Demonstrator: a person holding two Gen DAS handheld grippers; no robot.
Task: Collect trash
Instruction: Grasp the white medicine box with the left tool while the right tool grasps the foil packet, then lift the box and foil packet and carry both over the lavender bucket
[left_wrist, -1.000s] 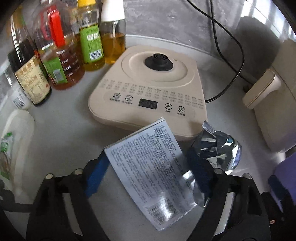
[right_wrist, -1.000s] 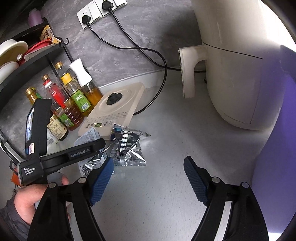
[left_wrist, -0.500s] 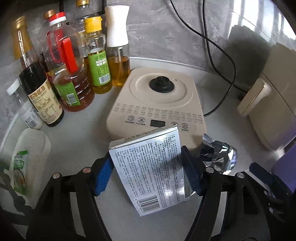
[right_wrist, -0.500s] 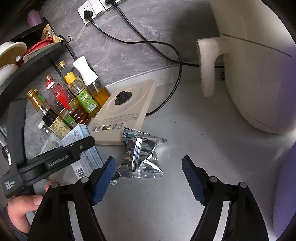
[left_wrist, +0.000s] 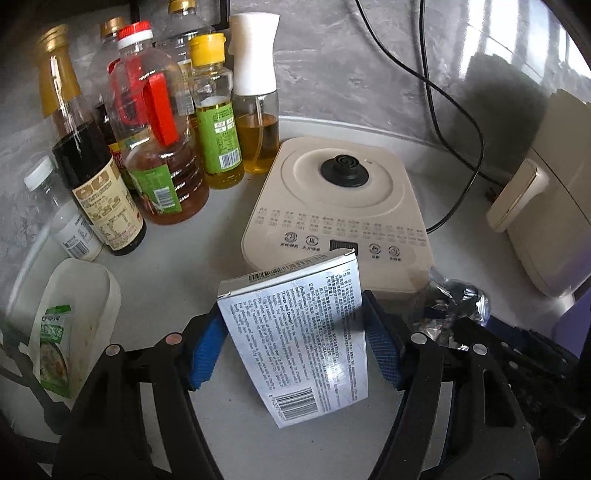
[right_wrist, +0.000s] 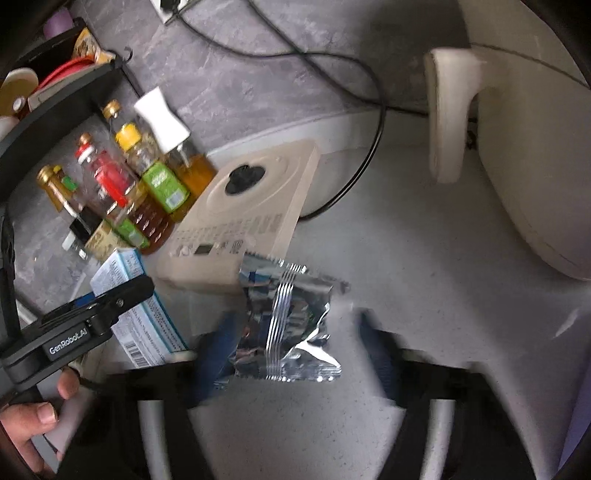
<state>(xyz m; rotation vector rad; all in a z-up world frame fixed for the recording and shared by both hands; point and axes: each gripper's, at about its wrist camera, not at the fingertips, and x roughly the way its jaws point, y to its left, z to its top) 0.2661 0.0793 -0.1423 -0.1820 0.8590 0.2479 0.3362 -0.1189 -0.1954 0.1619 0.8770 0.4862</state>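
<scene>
My left gripper is shut on a white printed carton, its blue pads pressing the two long sides and the carton tilted up off the grey counter. In the right wrist view the same carton shows blue-edged under a black left finger. A crumpled silver foil wrapper lies on the counter against the cream appliance. My right gripper straddles it with its jaws closing, blurred; the right pad still stands apart from the foil. The wrapper also shows to the right of the carton.
Several oil and sauce bottles crowd the back left. A cream appliance base sits mid-counter, with a black cable behind it and a cream air fryer at right. A white tray holds a green sachet. A hand grips the left tool.
The left gripper closed on the carton and raised it from lying flat to tilted up. The right gripper moved in over the foil wrapper and its jaws narrowed around it.
</scene>
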